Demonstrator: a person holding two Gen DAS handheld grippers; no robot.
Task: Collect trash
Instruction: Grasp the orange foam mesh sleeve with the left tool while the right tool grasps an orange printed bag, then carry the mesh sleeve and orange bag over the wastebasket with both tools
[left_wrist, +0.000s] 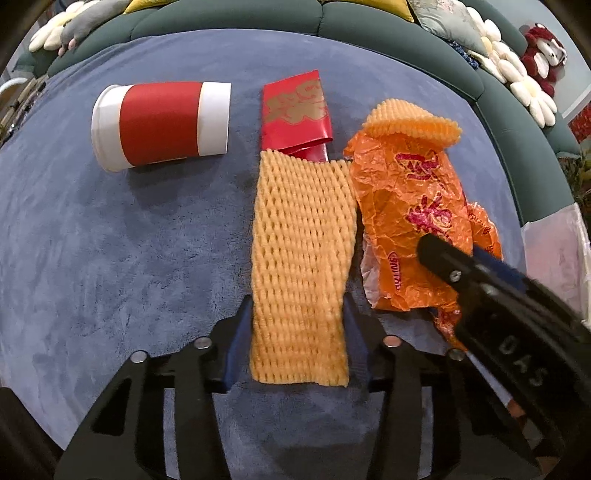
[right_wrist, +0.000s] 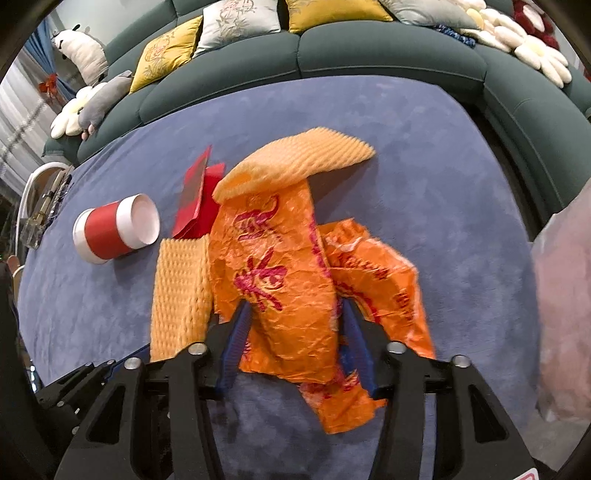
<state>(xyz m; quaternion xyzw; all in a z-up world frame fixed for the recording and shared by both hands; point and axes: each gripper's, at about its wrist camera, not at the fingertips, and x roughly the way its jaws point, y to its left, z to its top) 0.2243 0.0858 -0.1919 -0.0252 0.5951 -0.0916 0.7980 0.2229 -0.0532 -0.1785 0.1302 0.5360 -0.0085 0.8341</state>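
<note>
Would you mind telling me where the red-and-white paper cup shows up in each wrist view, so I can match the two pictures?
Left wrist view: the paper cup lies on its side, upper left.
Right wrist view: the paper cup lies on its side at mid left.
Shared landmark: the red envelope lies just right of it in both.

Blue plush cover (left_wrist: 92, 258) bears cup (left_wrist: 159, 123); red packet (left_wrist: 295, 110); foam nets (left_wrist: 301, 258); wrapper (left_wrist: 410, 206).

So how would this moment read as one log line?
left tongs: on foam net | right tongs: on orange wrapper | cup: lying untouched
</note>
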